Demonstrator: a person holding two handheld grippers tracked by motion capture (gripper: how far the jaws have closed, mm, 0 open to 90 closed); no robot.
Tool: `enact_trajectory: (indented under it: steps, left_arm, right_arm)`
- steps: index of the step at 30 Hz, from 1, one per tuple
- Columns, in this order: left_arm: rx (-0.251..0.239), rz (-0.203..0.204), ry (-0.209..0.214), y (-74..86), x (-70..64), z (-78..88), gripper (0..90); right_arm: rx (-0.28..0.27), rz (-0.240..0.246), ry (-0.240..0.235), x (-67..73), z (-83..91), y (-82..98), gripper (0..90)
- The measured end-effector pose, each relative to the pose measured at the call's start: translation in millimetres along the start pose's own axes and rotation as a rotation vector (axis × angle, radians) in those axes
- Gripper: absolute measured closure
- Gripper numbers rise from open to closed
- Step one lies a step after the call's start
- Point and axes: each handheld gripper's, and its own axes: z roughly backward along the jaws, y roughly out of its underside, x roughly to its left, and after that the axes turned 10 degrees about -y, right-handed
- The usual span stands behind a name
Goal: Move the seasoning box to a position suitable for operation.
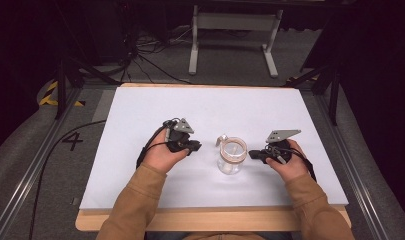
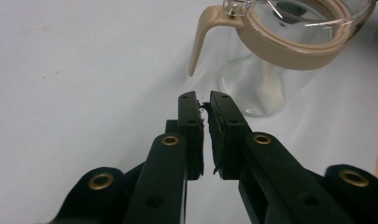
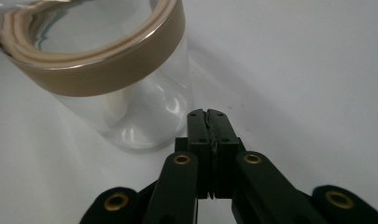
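While both grippers are flanking it, the glass clip-top jar [image 1: 231, 158] is standing upright on the white table mat [image 1: 140, 115], its tan lid ring and wire clasp [image 1: 221, 139] facing away from the person. To the jar's left, the left gripper [image 1: 194, 146] is hovering near but apart, its jaws showing only a narrow slit with nothing between them; in the left gripper view the jar's tan latch lever [image 2: 203, 35] is hanging just beyond the tips. To the jar's right, the right gripper [image 1: 253, 154] is sitting just beside the glass wall, jaws pressed together and empty.

Judging from this, the risk is tipping: the jar looks light and smooth, and a closed jaw nudging its side from the right could be sliding or toppling it toward the left gripper. Pinching the thin lever with worn pads [image 2: 218, 135] could also be slipping off, snapping the clasp back.
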Motion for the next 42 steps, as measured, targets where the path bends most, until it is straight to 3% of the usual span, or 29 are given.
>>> enact_trajectory:
  steps: [4,7,15,42]
  left_arm:
    - [0.002,0.010,-0.006,3.2,2.4,4.5,83.3]
    - [-0.001,0.010,-0.009,3.5,2.7,4.3,82.4]
    - [-0.002,0.015,-0.012,4.8,3.6,-0.7,80.9]
    - [0.001,0.040,0.005,4.9,11.2,-4.9,81.2]
  right_arm:
    - [0.026,0.018,-0.016,2.7,-12.8,-4.0,90.0]
    - [0.046,0.027,0.001,3.5,-19.0,-3.6,90.0]
    - [0.058,0.042,0.026,7.2,-20.7,-3.7,90.0]
    - [0.123,0.131,-0.046,44.4,-34.4,-11.6,90.0]
